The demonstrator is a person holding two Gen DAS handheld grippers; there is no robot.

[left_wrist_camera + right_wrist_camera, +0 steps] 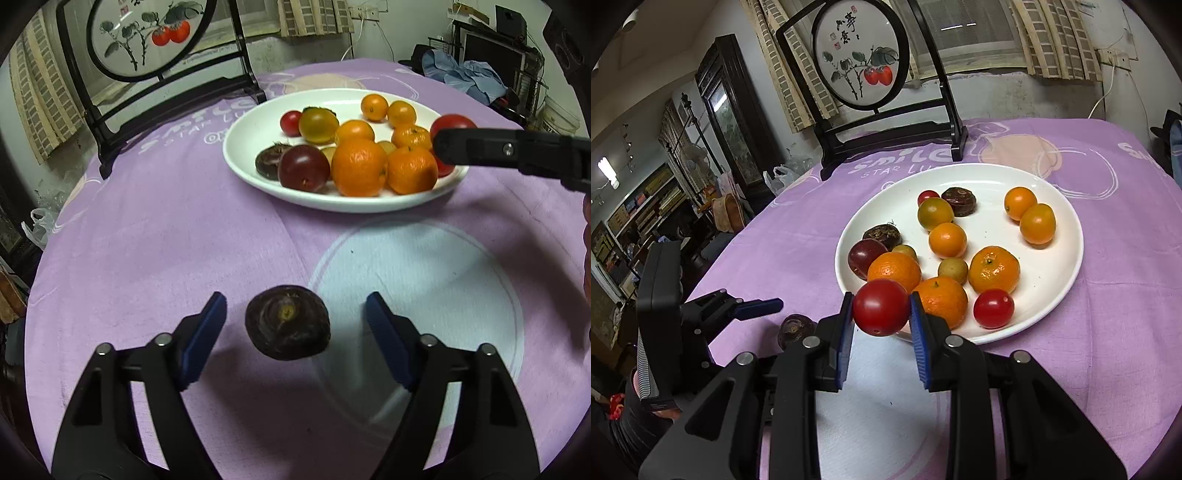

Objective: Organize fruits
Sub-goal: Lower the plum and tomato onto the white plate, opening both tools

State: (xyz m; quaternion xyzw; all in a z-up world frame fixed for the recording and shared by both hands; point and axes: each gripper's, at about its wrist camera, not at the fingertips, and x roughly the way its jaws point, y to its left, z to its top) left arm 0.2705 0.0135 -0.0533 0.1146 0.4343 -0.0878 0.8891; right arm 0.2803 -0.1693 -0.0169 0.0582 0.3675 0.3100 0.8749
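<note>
- Fruit sits heaped on a white plate (1067, 258) on the purple-clothed table (184, 229): oranges, small tomatoes, dark chestnut-like pieces.
- Right gripper (881, 314): fingers pinch a red tomato (881, 306), held clear above the plate's near rim.
- Left gripper (295, 325): fingers spread either side of a dark round fruit (287, 326), not touching it. That fruit lies on the cloth, apart from the plate.
</note>
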